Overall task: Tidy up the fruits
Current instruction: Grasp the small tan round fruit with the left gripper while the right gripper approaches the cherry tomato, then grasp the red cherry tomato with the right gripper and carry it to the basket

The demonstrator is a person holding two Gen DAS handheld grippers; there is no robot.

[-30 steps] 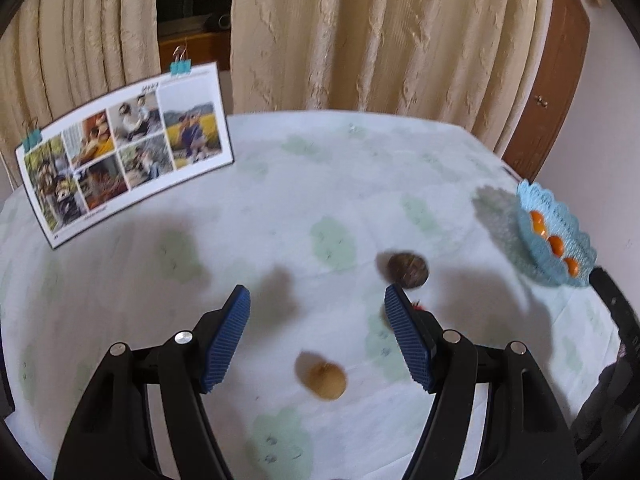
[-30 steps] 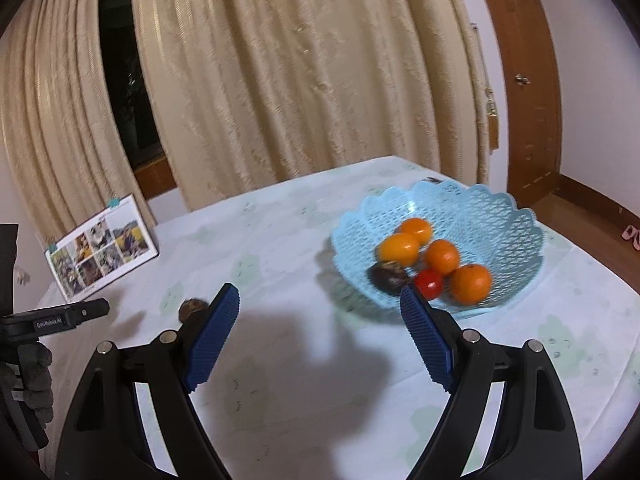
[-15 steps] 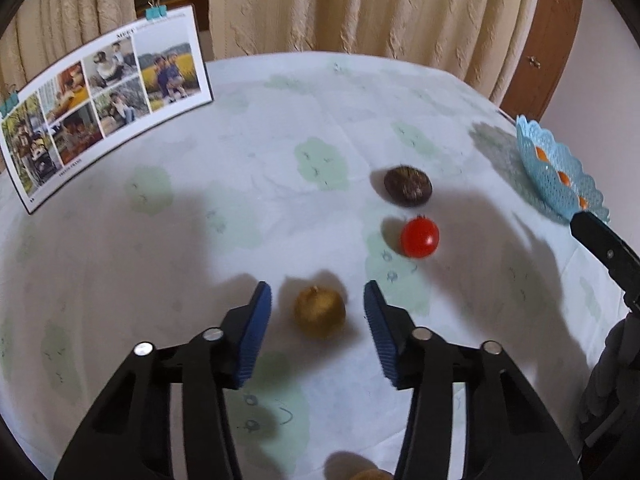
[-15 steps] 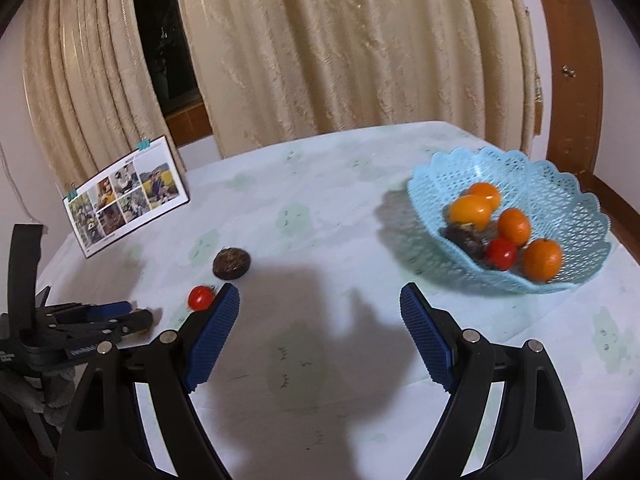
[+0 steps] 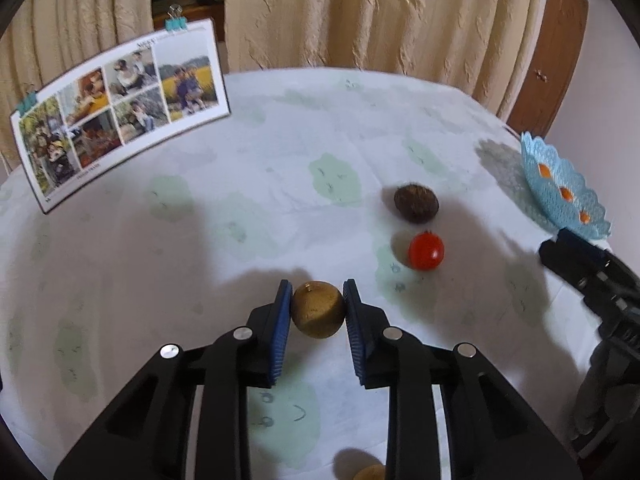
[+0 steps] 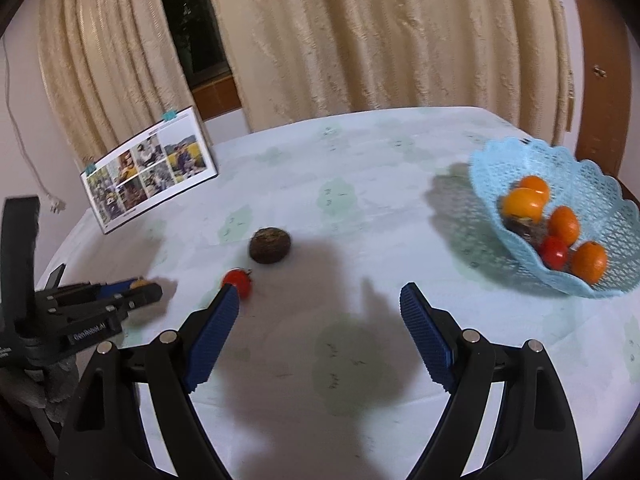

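Observation:
My left gripper (image 5: 315, 300) is shut on a round yellow-brown fruit (image 5: 317, 314), held between its blue pads just above the tablecloth; it also shows in the right wrist view (image 6: 136, 286). A red tomato (image 5: 426, 251) and a dark brown fruit (image 5: 416, 203) lie on the table to its right, also seen from the right wrist as the tomato (image 6: 238, 282) and brown fruit (image 6: 270, 245). My right gripper (image 6: 320, 300) is open and empty over the table. A light blue basket (image 6: 600, 204) at the right holds several oranges, a tomato and a dark fruit.
A photo calendar (image 5: 120, 108) stands at the back left of the table. Another small yellow-brown fruit (image 5: 370, 472) lies at the near edge under my left gripper. Curtains hang behind the table. The basket's rim (image 5: 560, 184) shows at the far right.
My left gripper closed on the yellow-brown fruit, which was between its open jaws before. My right gripper swung left, so the basket now sits farther right in its view.

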